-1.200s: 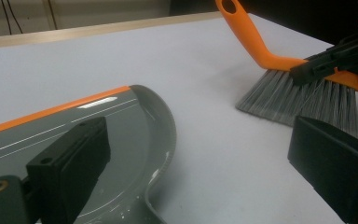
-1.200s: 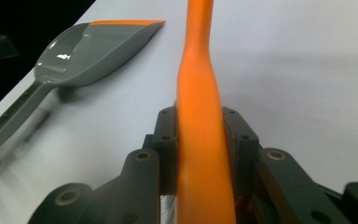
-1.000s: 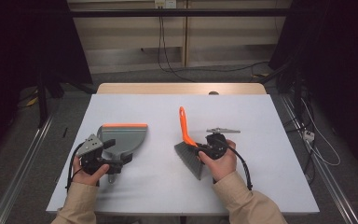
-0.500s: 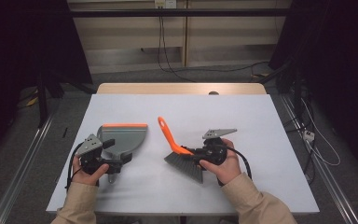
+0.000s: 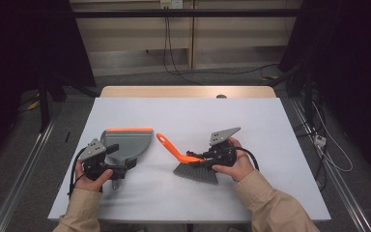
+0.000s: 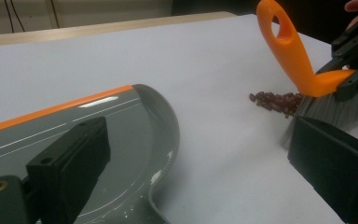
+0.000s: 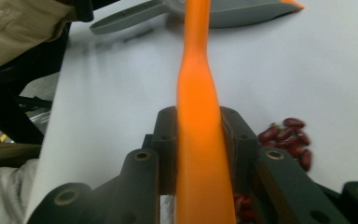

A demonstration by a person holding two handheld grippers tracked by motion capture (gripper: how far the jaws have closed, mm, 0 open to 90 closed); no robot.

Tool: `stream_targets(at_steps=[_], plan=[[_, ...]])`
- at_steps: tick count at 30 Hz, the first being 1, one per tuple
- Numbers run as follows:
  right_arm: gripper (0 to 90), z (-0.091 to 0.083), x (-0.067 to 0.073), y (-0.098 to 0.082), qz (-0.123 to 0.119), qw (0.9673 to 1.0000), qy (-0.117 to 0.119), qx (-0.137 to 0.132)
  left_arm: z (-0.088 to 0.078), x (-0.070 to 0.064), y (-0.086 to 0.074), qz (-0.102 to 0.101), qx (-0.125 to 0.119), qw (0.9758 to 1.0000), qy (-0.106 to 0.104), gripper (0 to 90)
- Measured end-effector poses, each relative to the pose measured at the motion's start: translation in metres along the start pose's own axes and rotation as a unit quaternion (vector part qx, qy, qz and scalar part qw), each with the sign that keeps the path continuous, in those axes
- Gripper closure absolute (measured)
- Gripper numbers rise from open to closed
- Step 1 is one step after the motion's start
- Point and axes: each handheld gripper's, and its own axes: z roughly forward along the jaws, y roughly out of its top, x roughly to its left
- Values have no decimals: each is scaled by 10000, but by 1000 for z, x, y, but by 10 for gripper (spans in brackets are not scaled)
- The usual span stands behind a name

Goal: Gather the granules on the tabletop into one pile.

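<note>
A grey dustpan with an orange lip lies flat on the white table, left of centre. My left gripper sits at its handle end, open; in the left gripper view its jaws stand wide apart and the dustpan lies by the left jaw. My right gripper is shut on the orange handle of a hand brush, whose grey bristles rest on the table. The handle runs up between the pads. A small pile of red beans lies by the bristles, toward the dustpan.
A wooden strip borders the table's far edge. Cables run over the floor behind it, and metal rails flank both sides. A beige sleeve shows at the upper left of the right gripper view.
The brush has tipped from nearly upright to a low slant, its handle swinging left toward the dustpan and its bristles coming down onto the table. The left gripper and dustpan stayed put.
</note>
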Motion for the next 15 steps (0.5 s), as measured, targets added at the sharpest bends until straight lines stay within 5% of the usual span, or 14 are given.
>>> stream_targets(at_steps=[15], plan=[[711,0,-20,8,-275,9996,-15,-30,0,1,0,-18,-7,10000,-3,54]])
